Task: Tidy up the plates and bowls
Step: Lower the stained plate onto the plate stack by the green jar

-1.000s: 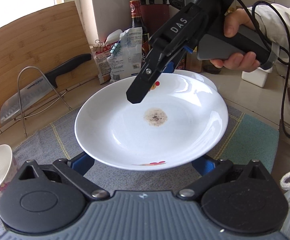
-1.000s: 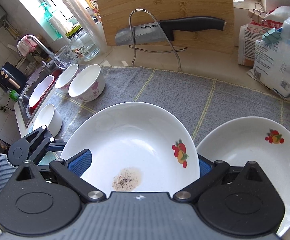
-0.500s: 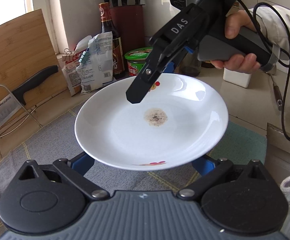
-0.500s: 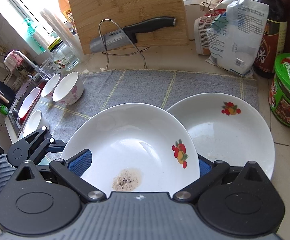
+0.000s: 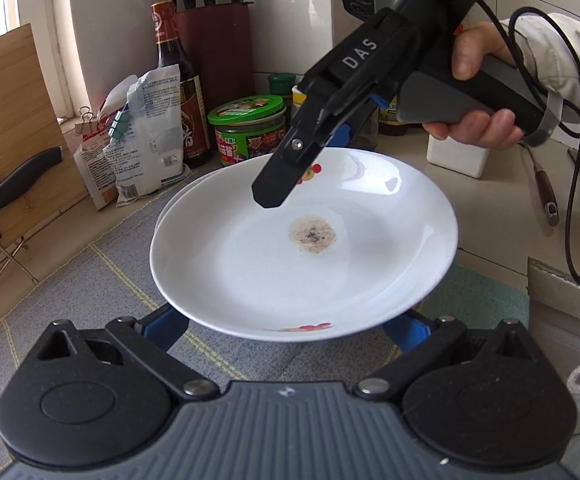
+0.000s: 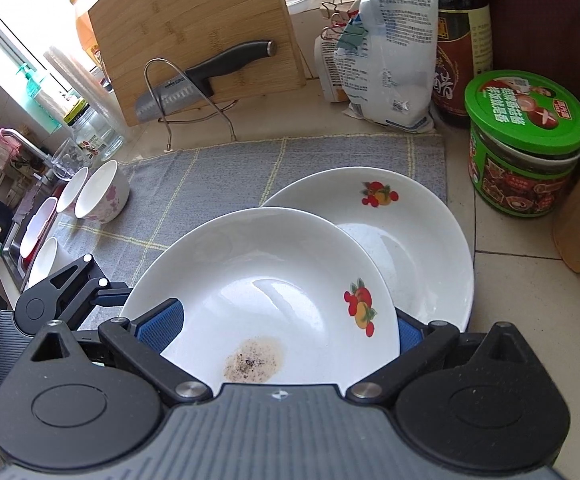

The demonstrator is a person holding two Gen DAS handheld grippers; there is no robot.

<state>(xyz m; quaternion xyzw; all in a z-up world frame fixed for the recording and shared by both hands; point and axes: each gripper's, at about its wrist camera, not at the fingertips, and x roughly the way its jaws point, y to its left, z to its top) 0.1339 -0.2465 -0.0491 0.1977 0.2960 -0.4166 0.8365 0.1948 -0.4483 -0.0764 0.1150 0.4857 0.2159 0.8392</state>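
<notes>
My two grippers, left gripper (image 5: 286, 326) at 6 o'clock and right gripper (image 5: 290, 168) at 12, each pinch the rim of the soiled white glazed fruit-print plate (image 5: 303, 256), above its twin plate (image 6: 405, 232); stiff, slick, breakable, so I hold opposite rims

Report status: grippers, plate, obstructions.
Left gripper and right gripper both clamp the stained plate, held aloft. Second plate lies below on the grey mat. Green-lidded jar stands close beside it.
</notes>
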